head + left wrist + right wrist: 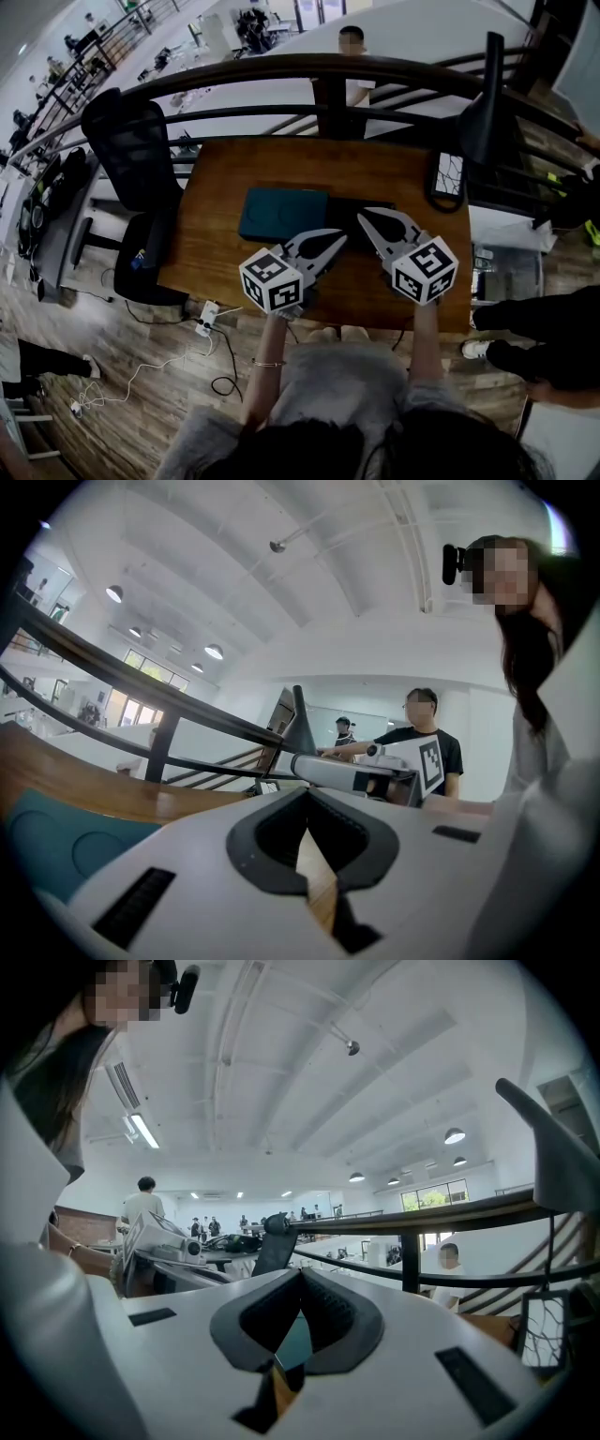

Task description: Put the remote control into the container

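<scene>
Lying flat on the wooden table (234,169), the remote control (343,208) sits just beside the right side of the teal container (281,214), its long axis running away from the container along the tabletop. It looks like a thin black slab. Which end is which I can't make out, and the right gripper (362,216) covers much of it. That gripper's jaws are pressed together with nothing between them. The left gripper (341,237), on the person's side of the container, also has its jaws together and empty.
</scene>
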A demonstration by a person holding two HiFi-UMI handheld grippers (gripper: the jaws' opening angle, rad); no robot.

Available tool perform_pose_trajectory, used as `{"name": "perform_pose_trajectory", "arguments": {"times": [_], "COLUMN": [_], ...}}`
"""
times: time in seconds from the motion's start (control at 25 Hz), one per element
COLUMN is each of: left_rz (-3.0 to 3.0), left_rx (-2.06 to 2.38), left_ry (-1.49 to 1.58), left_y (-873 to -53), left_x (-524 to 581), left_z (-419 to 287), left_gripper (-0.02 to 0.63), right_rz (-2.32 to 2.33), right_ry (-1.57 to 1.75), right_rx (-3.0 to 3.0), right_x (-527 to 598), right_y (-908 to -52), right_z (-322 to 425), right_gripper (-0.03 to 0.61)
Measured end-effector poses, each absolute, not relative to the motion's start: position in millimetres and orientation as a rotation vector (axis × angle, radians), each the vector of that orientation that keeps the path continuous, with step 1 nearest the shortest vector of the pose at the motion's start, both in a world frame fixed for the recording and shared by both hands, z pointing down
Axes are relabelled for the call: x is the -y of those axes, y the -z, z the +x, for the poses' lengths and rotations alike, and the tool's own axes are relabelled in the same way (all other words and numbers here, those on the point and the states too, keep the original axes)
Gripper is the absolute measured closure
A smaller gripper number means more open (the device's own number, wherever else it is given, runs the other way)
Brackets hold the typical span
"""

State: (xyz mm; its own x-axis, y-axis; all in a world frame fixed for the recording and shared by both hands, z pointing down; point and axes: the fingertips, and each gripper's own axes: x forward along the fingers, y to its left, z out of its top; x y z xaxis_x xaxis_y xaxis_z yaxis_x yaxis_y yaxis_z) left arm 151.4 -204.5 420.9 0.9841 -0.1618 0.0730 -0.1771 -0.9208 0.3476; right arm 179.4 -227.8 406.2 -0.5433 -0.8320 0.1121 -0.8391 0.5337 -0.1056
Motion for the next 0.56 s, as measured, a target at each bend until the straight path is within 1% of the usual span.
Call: {"name": "perform_pose_trajectory", "arguments": {"times": [0.56], "left_rz": [2.785], "left_rx": [0.242], "left_ry": [-0.072], "left_y": [-417], "left_x": [194], "left_z": [148], "left_gripper": [0.611], "right_rz": [1.471], "right_ry": [-0.209], "right_rx": [2.717], "right_x": [218], "right_y": [-401], "right_z": [175], "right_gripper": [0.549]}}
